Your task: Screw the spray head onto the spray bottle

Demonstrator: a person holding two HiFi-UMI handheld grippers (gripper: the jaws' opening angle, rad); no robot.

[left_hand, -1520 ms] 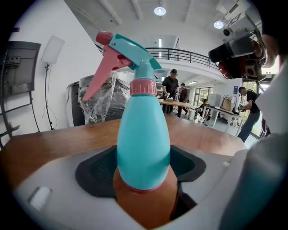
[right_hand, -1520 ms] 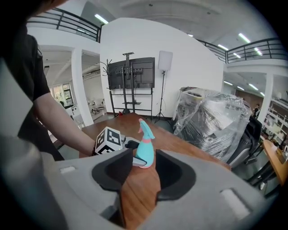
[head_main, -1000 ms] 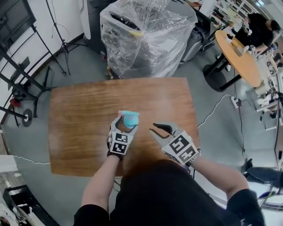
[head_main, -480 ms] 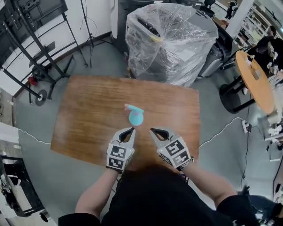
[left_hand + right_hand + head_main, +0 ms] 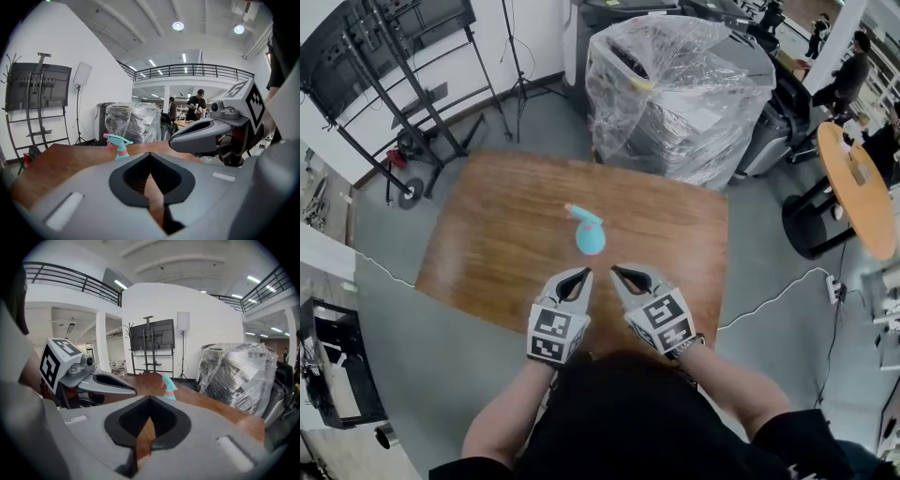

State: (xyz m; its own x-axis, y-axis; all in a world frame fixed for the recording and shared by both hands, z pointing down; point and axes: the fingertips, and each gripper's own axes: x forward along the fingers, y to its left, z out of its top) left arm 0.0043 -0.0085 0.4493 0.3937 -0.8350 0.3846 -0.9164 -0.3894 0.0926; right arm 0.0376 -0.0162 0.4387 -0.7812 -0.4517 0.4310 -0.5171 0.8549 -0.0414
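floor: smooth grey [image 5: 422,347] | worktop: rectangular, brown wood grain [image 5: 487,253] | beyond it: plastic-wrapped machine [image 5: 675,84] | left: black wheeled screen stand [image 5: 366,47] and light panel on a stand [image 5: 83,75] by a white wall [image 5: 61,42] | right: round wooden table [image 5: 862,187] | above: railed balcony [image 5: 187,71], round ceiling lights [image 5: 177,26] lit

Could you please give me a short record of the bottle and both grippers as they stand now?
Spray bottle: upright on the wooden table, spray head on top
Left gripper: shut, jaws just closed, nothing between them
Right gripper: shut, empty
Placement: grippers side by side near the table's near edge, apart from the bottle
Head tightness: cannot tell
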